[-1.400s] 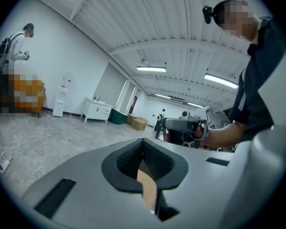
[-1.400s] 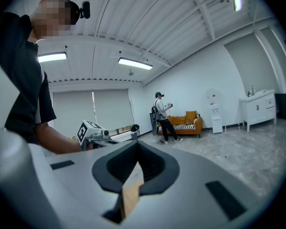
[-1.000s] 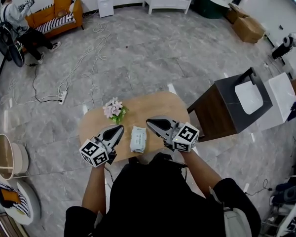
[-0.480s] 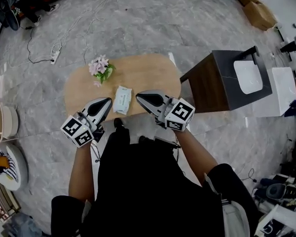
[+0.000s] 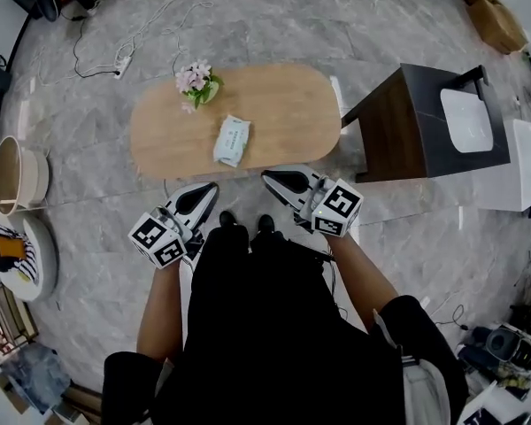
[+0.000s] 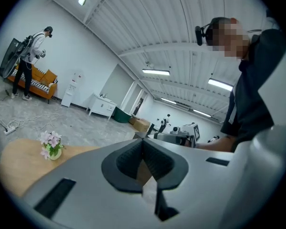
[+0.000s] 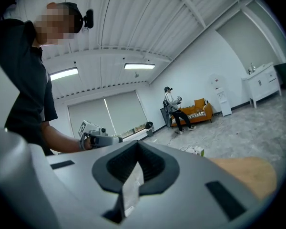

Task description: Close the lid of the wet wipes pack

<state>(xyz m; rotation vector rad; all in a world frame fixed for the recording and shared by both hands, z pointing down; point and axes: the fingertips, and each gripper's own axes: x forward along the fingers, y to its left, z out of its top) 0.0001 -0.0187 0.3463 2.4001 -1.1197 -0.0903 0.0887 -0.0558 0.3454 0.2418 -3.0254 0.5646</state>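
Note:
The wet wipes pack (image 5: 233, 140), white with a pale green label, lies flat near the front edge of the oval wooden table (image 5: 283, 113). From here I cannot tell how its lid stands. Both grippers hang over the floor, short of the table's near edge and apart from the pack. My left gripper (image 5: 211, 189) is shut and empty, its jaws meeting at a point (image 6: 143, 140). My right gripper (image 5: 267, 180) is shut and empty too (image 7: 136, 142). The pack does not show in either gripper view.
A small pot of pink flowers (image 5: 196, 81) stands at the table's far left (image 6: 51, 144). A dark wooden cabinet (image 5: 398, 131) with a white basin stands right of the table. Cables (image 5: 115, 60) trail on the floor behind, and a round basket (image 5: 13, 180) sits at the left.
The person has stepped back from the table. Both grippers, which flanked the pack over the tabletop, now hang over the floor in front of it, still shut.

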